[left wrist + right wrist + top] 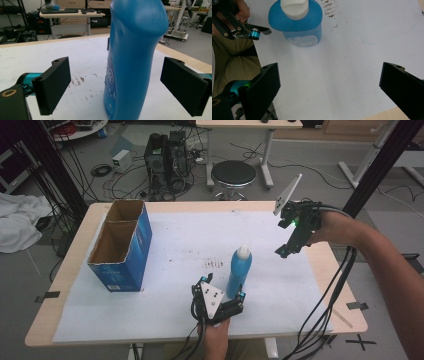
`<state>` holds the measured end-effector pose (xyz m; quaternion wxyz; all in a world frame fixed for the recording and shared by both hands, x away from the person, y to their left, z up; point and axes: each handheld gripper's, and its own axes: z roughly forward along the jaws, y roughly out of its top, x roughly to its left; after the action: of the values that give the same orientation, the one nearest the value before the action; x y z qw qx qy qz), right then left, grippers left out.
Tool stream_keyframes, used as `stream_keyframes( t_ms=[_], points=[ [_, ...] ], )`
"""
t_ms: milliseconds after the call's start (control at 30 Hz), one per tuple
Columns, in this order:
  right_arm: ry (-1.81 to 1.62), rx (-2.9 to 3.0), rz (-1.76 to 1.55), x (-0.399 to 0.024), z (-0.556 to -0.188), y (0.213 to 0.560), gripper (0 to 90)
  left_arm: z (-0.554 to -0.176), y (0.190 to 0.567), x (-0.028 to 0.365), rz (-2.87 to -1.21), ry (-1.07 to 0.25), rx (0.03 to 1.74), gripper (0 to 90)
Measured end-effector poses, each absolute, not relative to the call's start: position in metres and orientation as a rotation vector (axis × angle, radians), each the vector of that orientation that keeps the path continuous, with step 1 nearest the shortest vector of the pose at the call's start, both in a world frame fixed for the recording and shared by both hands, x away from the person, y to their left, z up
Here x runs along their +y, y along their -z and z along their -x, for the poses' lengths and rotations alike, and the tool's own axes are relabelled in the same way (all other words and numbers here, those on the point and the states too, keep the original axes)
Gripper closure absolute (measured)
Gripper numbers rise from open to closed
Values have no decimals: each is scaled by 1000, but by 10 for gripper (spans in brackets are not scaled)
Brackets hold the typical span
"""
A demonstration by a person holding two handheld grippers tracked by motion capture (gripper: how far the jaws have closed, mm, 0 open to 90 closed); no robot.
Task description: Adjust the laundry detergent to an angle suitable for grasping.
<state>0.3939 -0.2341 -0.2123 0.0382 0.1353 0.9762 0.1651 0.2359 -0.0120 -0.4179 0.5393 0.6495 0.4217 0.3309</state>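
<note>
You are bracketing the upright bottle (135,60) with the left gripper (223,301), jaws apart; squeeze next. The right gripper (286,249) is hovering at two o'clock, jaws apart.

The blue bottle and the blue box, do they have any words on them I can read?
Blue bottle: pale print low on its front, too blurred to read.
Blue bottle label in the right gripper view: too small to read.
Blue box: a small mark near the bottom corner, unreadable.

Each black tool (223,296) has flat rectangular jaws, teal fittings and trailing black cables.
</note>
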Motion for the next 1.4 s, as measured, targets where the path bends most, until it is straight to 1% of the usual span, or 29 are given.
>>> stream_keyframes(
  t_ms=[33,67,100,533,733,900,1400],
  points=[
    [-509,2994,-417,-234,-394,212,23,-237,419,-17,-1500,-768,1022,95],
    [-511,2995,-409,-234,-394,213,23,-237,419,-17,-1520,-765,1024,95],
    [-510,2995,-411,-234,-395,213,23,-238,420,-20,-1498,-759,1036,95],
    [-515,2995,-412,-235,-395,213,23,-251,418,-40,-1542,-778,1027,95],
    [-511,2995,-412,-235,-394,213,23,-262,419,-50,-1524,-754,1046,95],
    [-519,2994,-412,-237,-395,212,23,-271,420,-52,-1530,-739,1080,95],
    [-531,2993,-423,-242,-396,213,23,-285,425,-55,-1548,-734,1092,95]
  ],
)
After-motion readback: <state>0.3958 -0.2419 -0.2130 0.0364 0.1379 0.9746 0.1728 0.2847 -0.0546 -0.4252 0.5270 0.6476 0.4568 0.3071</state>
